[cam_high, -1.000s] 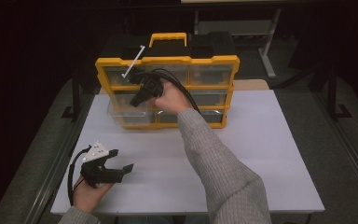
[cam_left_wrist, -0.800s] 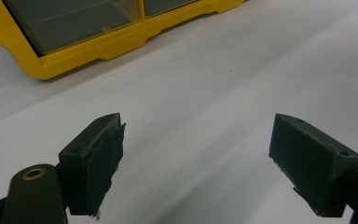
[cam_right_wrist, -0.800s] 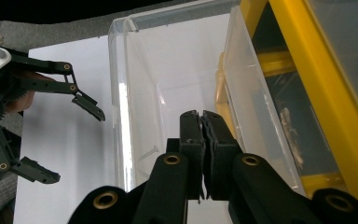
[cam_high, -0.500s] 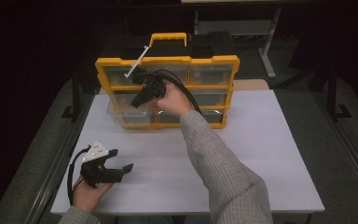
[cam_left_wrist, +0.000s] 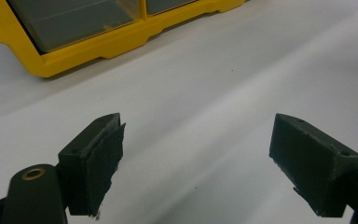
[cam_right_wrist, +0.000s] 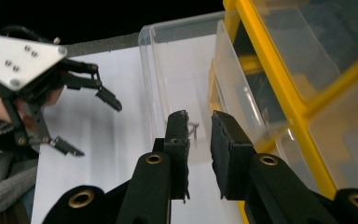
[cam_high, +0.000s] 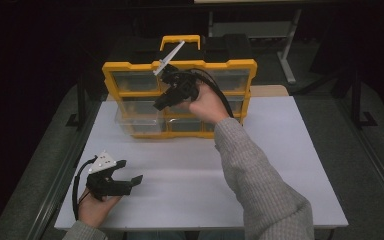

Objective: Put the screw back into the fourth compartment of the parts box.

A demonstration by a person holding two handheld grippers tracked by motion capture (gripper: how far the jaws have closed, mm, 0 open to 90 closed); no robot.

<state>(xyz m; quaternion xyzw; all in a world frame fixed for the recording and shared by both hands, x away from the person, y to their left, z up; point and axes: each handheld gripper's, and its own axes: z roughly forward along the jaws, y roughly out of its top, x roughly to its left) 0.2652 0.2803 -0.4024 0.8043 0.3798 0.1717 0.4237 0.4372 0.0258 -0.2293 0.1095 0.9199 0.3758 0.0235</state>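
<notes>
While the right gripper (cam_high: 166,99) hovered at the yellow organizer (cam_high: 180,70), its fingers had just been parting slightly with nothing between them. The clear drawer (cam_high: 139,119) stood pulled out at the cabinet's seven o'clock, so opening looked done. The left gripper (cam_high: 130,172), fingers spread wide, rested on the bench (cam_high: 290,165).

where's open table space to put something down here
The white table is bare right of the sleeve, and in the middle between the left gripper and the yellow organizer. It is crowded at the organizer's front, around the pulled-out clear drawer and right gripper.
</notes>
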